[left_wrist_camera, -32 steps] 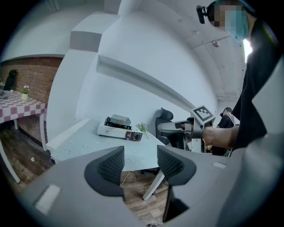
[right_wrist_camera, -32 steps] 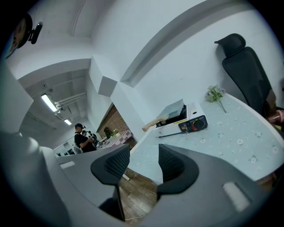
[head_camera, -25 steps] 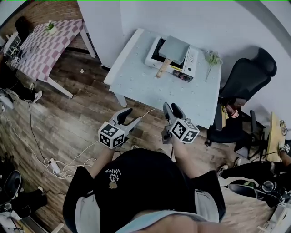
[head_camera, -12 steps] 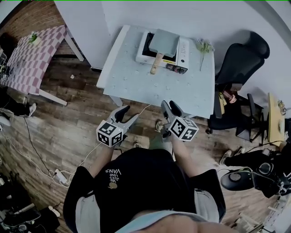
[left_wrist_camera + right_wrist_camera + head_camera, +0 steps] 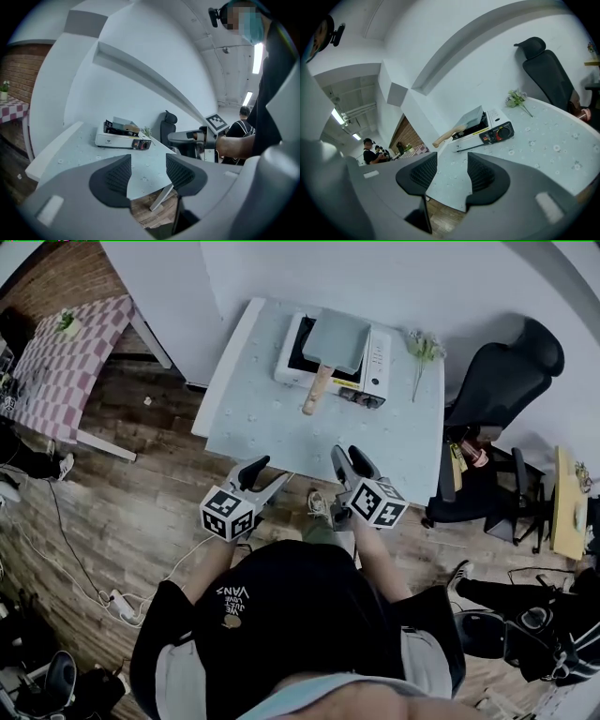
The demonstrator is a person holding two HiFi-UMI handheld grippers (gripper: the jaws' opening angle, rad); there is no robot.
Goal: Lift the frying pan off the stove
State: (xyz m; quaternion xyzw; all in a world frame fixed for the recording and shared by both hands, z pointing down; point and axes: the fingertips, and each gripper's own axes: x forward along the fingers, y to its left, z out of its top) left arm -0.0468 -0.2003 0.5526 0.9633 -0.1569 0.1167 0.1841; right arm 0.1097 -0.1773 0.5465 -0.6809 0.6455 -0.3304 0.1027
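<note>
A square grey frying pan (image 5: 336, 340) with a wooden handle (image 5: 316, 391) sits on a white portable stove (image 5: 378, 357) at the far side of the pale table (image 5: 272, 418). The right gripper view shows the pan (image 5: 469, 117), its handle (image 5: 448, 133) and the stove (image 5: 494, 128); the left gripper view shows the stove (image 5: 117, 139) with the pan (image 5: 123, 123) on it. My left gripper (image 5: 259, 475) and right gripper (image 5: 351, 461) are both open and hold nothing. Both hover at the table's near edge, well short of the stove.
A sprig of small flowers (image 5: 421, 351) lies on the table right of the stove. A black office chair (image 5: 495, 390) stands to the right of the table. A checkered table (image 5: 61, 362) is at the far left. Cables and a power strip (image 5: 120, 604) lie on the wooden floor.
The table and stove have shifted left and nearer in the head view. Both grippers now reach the table's near edge. Their jaws stand as before.
</note>
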